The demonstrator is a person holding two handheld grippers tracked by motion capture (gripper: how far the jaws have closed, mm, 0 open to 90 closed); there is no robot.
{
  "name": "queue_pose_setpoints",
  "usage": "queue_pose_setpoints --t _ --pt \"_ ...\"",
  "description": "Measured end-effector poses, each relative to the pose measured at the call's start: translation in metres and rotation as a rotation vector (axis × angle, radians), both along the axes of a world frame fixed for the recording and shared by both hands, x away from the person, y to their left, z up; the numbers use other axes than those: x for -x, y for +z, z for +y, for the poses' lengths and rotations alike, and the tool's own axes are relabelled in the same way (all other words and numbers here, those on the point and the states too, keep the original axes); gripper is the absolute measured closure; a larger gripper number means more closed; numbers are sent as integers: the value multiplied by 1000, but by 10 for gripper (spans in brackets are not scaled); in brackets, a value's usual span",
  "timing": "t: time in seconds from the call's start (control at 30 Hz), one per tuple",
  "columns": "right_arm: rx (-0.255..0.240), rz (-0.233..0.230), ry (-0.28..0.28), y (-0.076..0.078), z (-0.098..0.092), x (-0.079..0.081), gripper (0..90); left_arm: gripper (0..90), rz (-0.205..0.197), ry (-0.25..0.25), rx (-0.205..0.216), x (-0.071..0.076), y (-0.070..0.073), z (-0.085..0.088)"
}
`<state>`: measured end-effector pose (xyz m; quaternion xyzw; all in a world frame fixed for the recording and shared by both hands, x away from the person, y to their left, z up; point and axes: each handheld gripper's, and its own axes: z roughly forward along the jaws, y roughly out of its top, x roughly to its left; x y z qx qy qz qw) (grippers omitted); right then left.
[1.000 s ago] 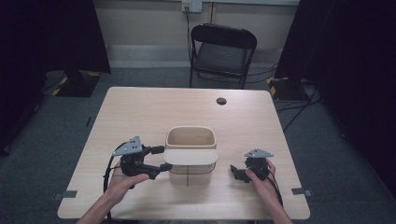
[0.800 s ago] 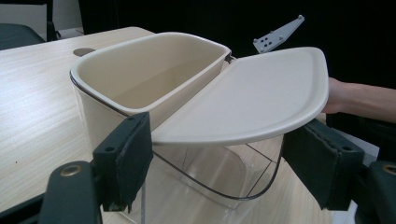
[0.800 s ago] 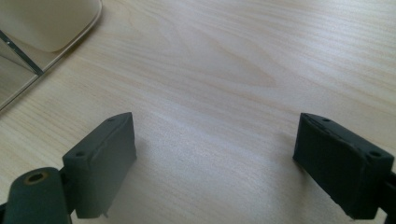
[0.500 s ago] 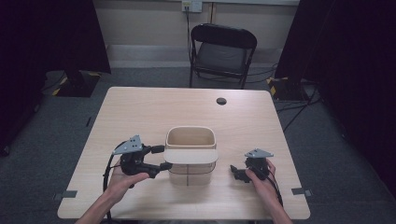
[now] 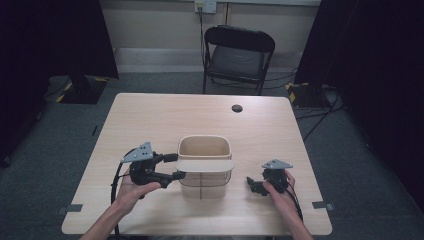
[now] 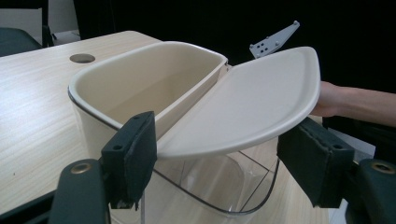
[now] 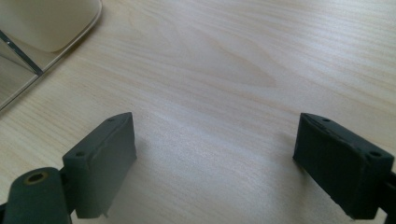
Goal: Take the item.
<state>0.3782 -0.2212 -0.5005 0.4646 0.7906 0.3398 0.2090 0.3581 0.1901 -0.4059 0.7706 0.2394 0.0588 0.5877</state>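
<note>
A beige bin (image 5: 204, 148) with a clear lower part (image 5: 205, 186) stands near the table's front middle. Its flat beige lid (image 5: 205, 164) juts out level over the near side. My left gripper (image 5: 172, 166) reaches in from the left, its jaws on either side of the lid's left end. In the left gripper view the lid (image 6: 252, 100) spans the gap between the two jaws and meets both pads, so my left gripper (image 6: 217, 140) is shut on it. My right gripper (image 5: 254, 184) rests low to the right of the bin, open (image 7: 215, 154) over bare wood.
The wooden table (image 5: 150, 120) has a round cable hole (image 5: 237, 108) at the far middle. A black folding chair (image 5: 239, 56) stands behind the table. Bits of tape (image 5: 68, 208) mark the front corners. A corner of the bin (image 7: 46, 23) lies ahead-left of my right gripper.
</note>
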Motion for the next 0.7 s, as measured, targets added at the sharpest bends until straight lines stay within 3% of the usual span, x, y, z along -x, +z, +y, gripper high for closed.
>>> queue_pose_setpoints --t 0.43,0.57,0.7 --pt "0 1 0 0 0 0 121 337 9 -10 0 -2 3 -4" --pt "0 1 0 0 0 0 121 372 20 -17 20 -2 6 -7" --pt "0 1 0 0 0 0 121 391 17 -20 7 -3 6 -11"
